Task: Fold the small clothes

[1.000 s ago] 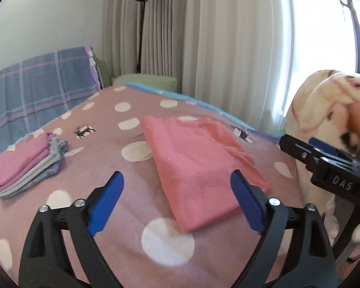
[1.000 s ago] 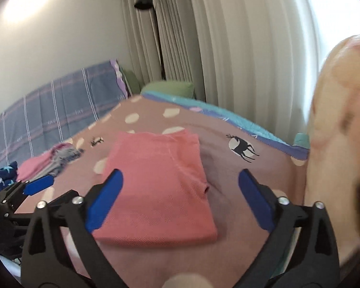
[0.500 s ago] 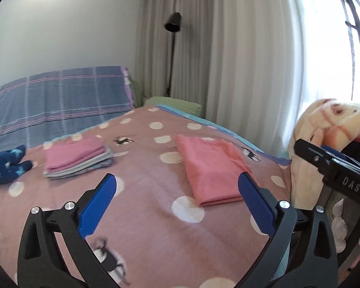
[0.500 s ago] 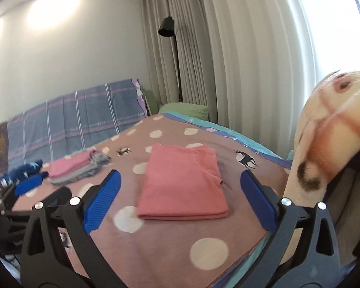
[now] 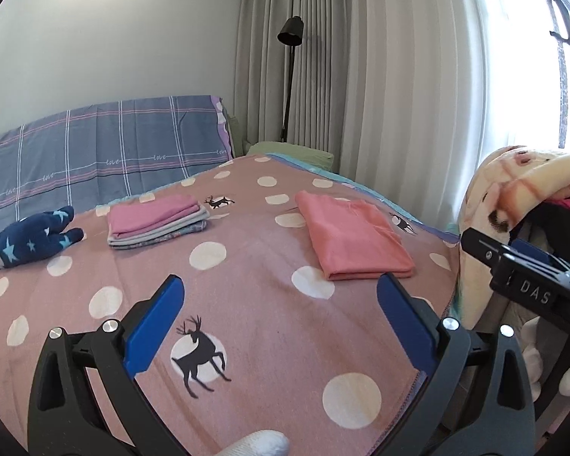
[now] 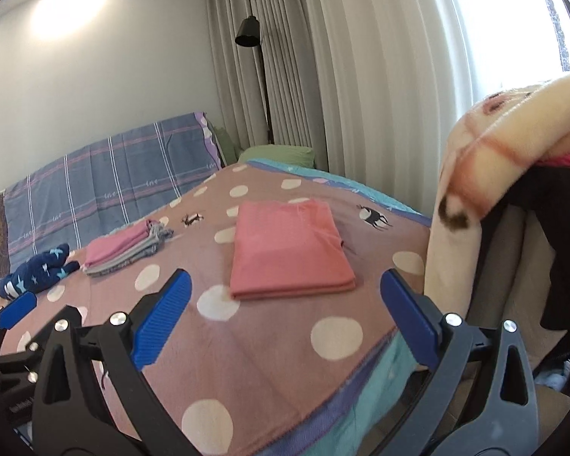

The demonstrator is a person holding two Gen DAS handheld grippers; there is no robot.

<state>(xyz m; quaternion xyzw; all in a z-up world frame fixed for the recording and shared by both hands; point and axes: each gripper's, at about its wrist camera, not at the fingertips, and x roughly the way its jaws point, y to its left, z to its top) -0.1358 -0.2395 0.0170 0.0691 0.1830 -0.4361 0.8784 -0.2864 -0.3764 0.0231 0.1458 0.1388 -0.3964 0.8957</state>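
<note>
A folded coral-pink garment [image 5: 355, 241] lies flat on the spotted pink bedspread [image 5: 247, 266], near the bed's right edge; it also shows in the right wrist view [image 6: 288, 250]. A stack of folded clothes [image 5: 155, 220] with a pink piece on top sits further left, also in the right wrist view [image 6: 125, 249]. My left gripper [image 5: 281, 319] is open and empty, held back above the bed's near part. My right gripper [image 6: 285, 315] is open and empty, just short of the folded garment. The right gripper's body [image 5: 528, 285] shows in the left wrist view.
A navy star-patterned soft toy [image 5: 26, 241] lies at the left. A plaid headboard cover [image 5: 106, 159] and a green pillow [image 5: 288, 150] are at the back. A cream blanket [image 6: 486, 197] hangs over something at the right. A floor lamp [image 5: 290, 76] and curtains stand behind.
Both grippers have pulled back and up from the coral-pink garment, which stays folded on the bed. More of the bed, the stack and the toy has come into view.
</note>
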